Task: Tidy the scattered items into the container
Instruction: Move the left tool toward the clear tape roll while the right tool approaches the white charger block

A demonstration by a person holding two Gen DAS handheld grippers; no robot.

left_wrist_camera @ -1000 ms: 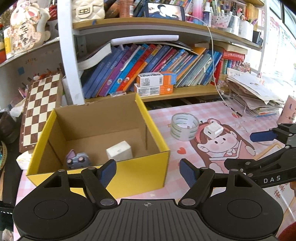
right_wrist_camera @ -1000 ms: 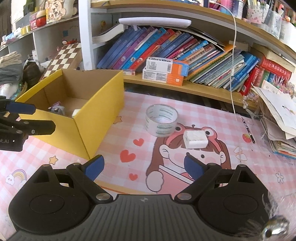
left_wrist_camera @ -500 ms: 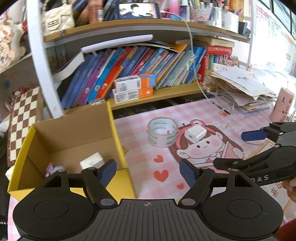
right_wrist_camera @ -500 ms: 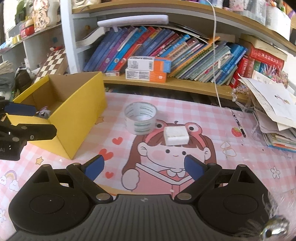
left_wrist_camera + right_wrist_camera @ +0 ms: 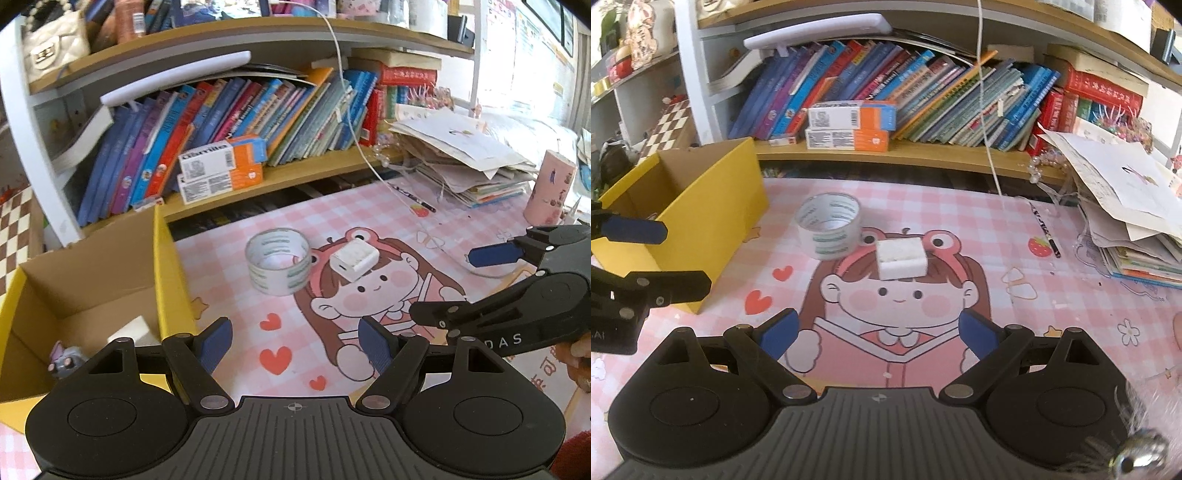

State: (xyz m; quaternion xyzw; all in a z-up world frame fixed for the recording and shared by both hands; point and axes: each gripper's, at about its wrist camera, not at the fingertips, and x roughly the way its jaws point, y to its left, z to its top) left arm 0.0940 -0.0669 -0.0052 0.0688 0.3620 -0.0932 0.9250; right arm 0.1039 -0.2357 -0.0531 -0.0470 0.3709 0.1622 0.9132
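Two items wait outside our yellow box (image 5: 701,206): tape roll (image 5: 829,230) at eleven o'clock, white cube (image 5: 901,258) at twelve. Right gripper (image 5: 879,332) and left gripper (image 5: 295,338) gape wide, empty, ready.

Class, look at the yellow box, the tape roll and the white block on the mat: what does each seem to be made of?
Yellow box: cardboard, seemingly; brown matte inside, yellow outside, folded walls.
Tape roll: clear glossy plastic tape, light shining through the wound layers.
White block: smooth white plastic by its rounded corners in the left view; the right view leaves it open.
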